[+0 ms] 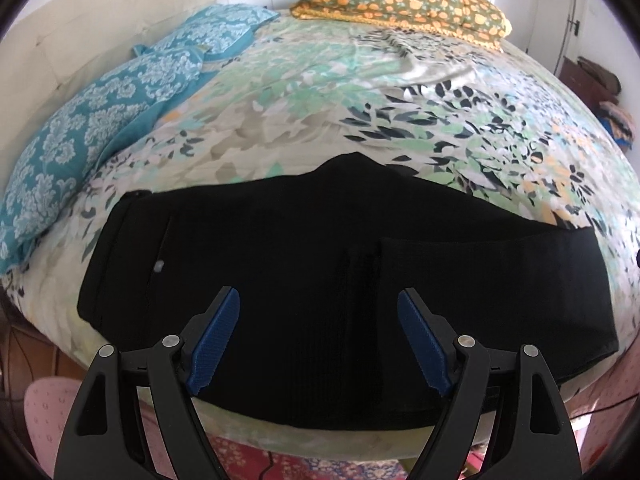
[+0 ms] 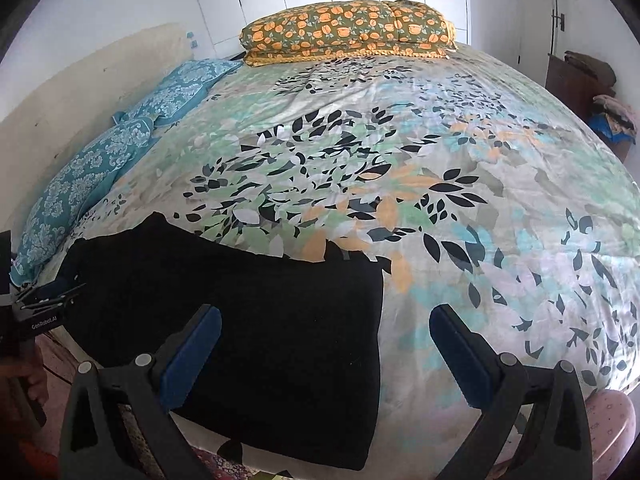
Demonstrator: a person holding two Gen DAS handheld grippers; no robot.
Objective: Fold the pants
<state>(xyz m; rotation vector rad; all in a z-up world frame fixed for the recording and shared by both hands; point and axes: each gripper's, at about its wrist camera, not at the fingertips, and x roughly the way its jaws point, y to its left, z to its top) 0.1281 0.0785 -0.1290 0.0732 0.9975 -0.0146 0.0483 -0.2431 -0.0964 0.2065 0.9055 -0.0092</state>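
Black pants (image 1: 304, 256) lie flat and folded across the near edge of the bed, with a folded-over layer at the right end. They show in the right wrist view (image 2: 248, 320) at lower left. My left gripper (image 1: 320, 300) is open and empty, hovering above the middle of the pants. My right gripper (image 2: 324, 316) is open and empty, above the right end of the pants, its left finger over the cloth and its right finger over the bedspread. The left gripper's body shows at the left edge of the right wrist view (image 2: 36, 312).
The bed has a floral bedspread (image 2: 400, 184). Two teal patterned pillows (image 1: 100, 120) lie at the left by a cream headboard (image 1: 80, 28). A folded orange-flowered quilt (image 2: 344, 32) lies at the far side. A pink stool (image 2: 612, 432) stands at the bed's near right corner.
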